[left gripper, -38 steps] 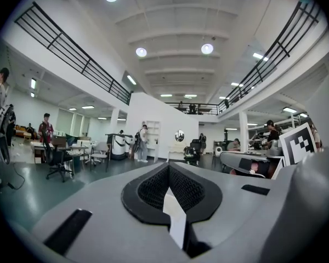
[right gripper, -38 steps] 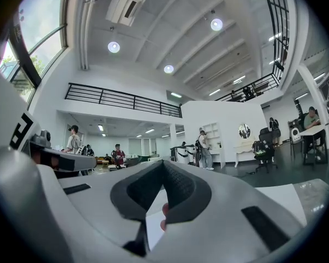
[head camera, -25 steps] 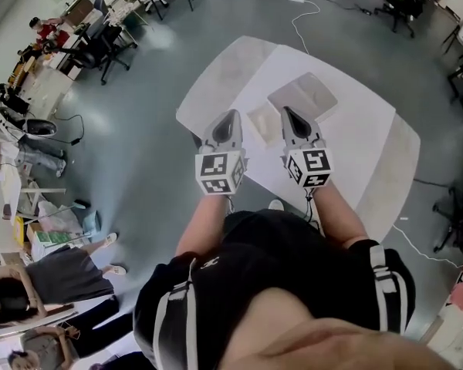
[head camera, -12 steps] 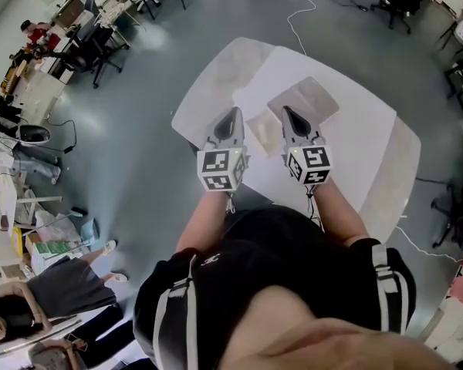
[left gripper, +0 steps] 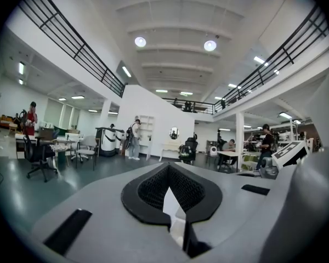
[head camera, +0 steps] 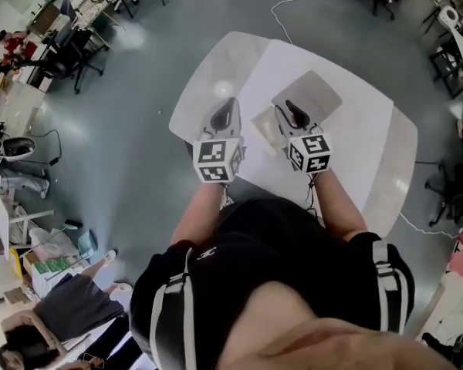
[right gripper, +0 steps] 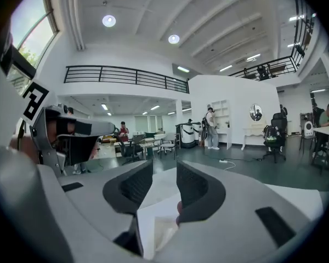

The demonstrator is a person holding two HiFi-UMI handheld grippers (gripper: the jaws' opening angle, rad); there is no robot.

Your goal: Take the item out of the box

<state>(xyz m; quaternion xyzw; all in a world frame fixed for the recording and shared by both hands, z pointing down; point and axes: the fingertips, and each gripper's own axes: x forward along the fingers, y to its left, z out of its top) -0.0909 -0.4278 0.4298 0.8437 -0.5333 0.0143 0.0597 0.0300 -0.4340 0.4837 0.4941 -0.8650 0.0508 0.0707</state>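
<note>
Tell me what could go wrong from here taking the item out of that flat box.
On the right gripper the jaws have just been opening, with a pale flat sheet in the gap but unpressed: closing may catch only its edge. The left gripper is shut and away from the box, which may slide unbraced.

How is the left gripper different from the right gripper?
On the left gripper the jaws meet at the tips; on the right gripper they have just been opening and stand apart, a white sheet lying unpinched between them. The left gripper is nearer the table edge; the right gripper is near the flat box. Both carry marker cubes.
</note>
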